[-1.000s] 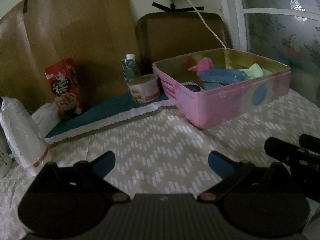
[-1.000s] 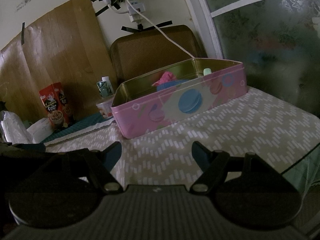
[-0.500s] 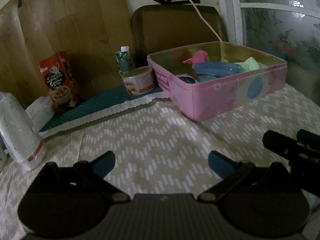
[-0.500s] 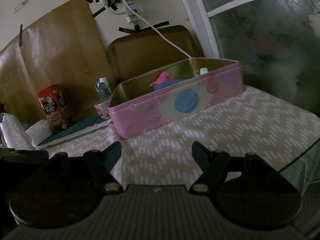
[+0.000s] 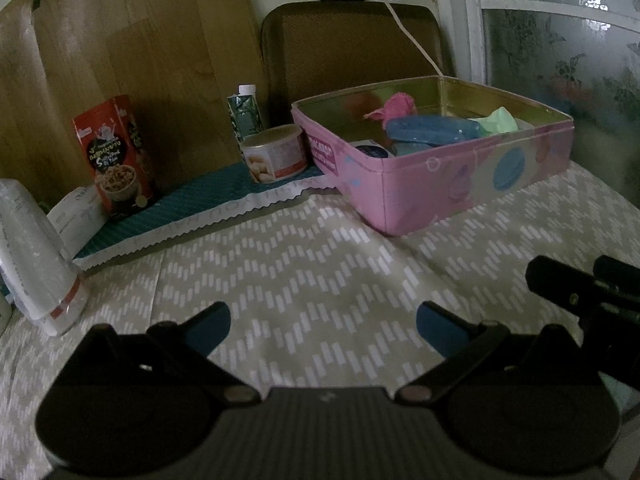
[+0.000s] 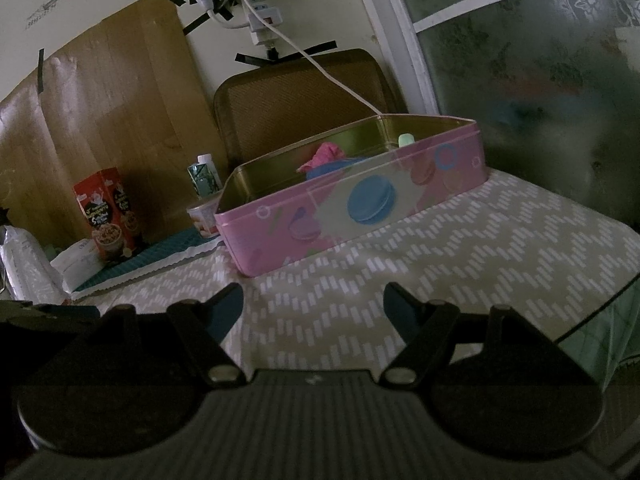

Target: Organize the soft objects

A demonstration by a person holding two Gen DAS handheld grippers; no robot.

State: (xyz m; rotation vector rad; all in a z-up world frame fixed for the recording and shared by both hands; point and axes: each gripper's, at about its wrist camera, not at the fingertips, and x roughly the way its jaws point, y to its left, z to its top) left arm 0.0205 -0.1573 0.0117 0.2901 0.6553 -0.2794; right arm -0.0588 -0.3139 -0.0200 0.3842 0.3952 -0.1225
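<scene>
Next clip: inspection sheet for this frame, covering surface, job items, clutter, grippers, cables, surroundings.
Surface: chevron tablecloth, bare in front of both grippers.
Job's things: pink tin open, holding pink, blue and green soft pieces.
Clutter: red snack box, small can, carton, plastic bag.
Grippers: left gripper and right gripper open, empty.
Cables: white cord from power strip, running behind tin.
Surroundings: chair back, frosted window.
</scene>
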